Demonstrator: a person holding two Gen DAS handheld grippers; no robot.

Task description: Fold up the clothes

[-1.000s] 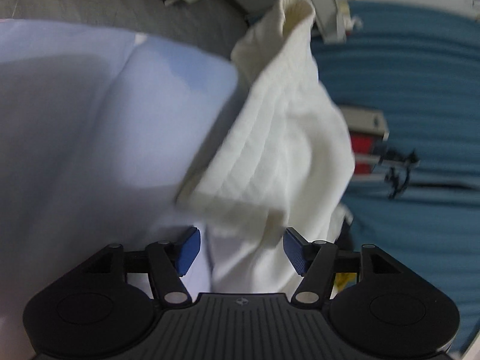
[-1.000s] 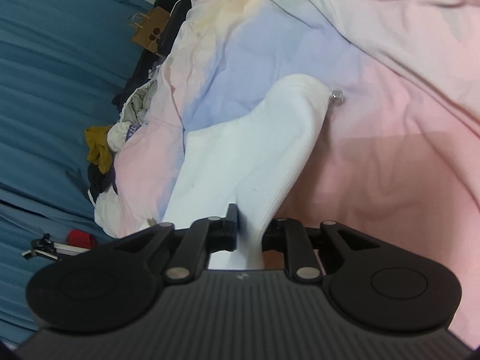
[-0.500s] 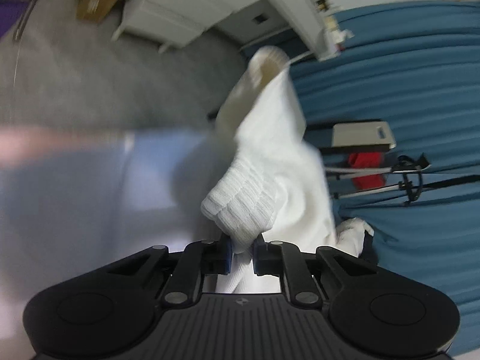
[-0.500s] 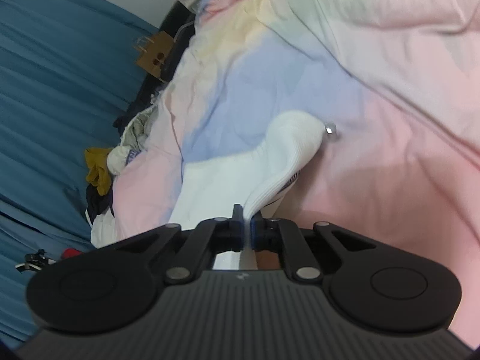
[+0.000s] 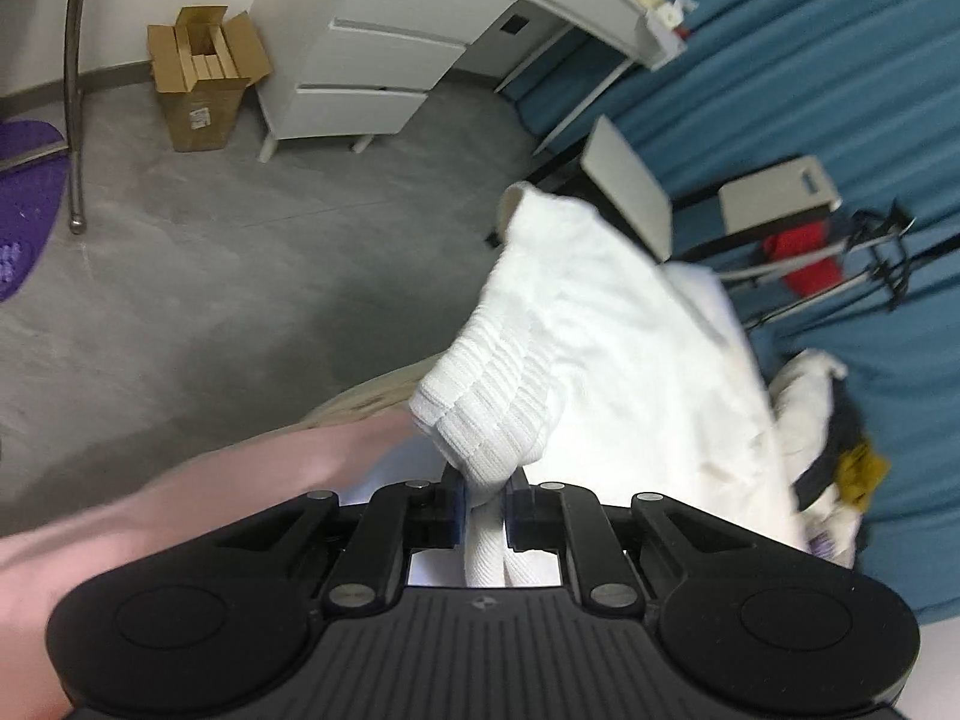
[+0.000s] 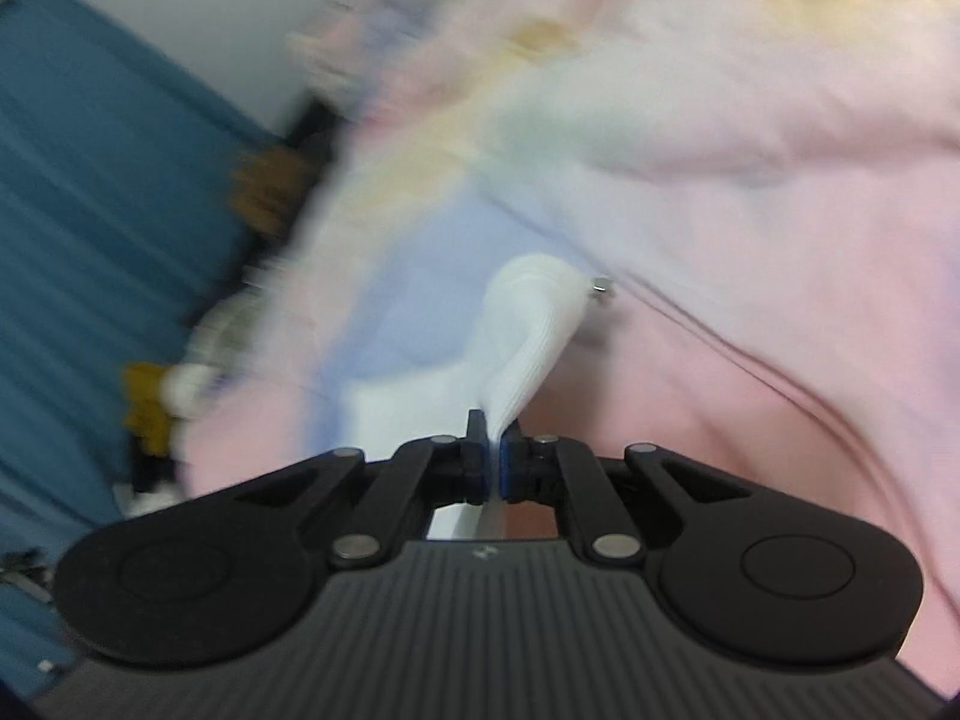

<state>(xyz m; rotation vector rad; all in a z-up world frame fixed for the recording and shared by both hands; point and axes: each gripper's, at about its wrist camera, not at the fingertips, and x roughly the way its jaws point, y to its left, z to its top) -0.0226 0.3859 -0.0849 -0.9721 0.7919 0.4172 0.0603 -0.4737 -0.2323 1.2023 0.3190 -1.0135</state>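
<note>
A white knit garment (image 5: 606,354) with ribbed cuffs hangs lifted above the bed. My left gripper (image 5: 485,501) is shut on one ribbed edge of it, the cloth bunched between the blue pads. In the right wrist view my right gripper (image 6: 493,461) is shut on another ribbed edge of the same white garment (image 6: 531,330), which stretches away over the pastel pink and blue bedsheet (image 6: 750,228). That view is motion blurred.
A heap of other clothes (image 5: 840,450) lies at the bed edge by blue curtains (image 5: 840,60). A white drawer unit (image 5: 366,54), a cardboard box (image 5: 204,78) and a drying rack (image 5: 840,258) stand on the grey floor.
My left gripper went from open to shut on the ribbed edge and has lifted it. My right gripper closed tight on its edge and rose; both views swung.
</note>
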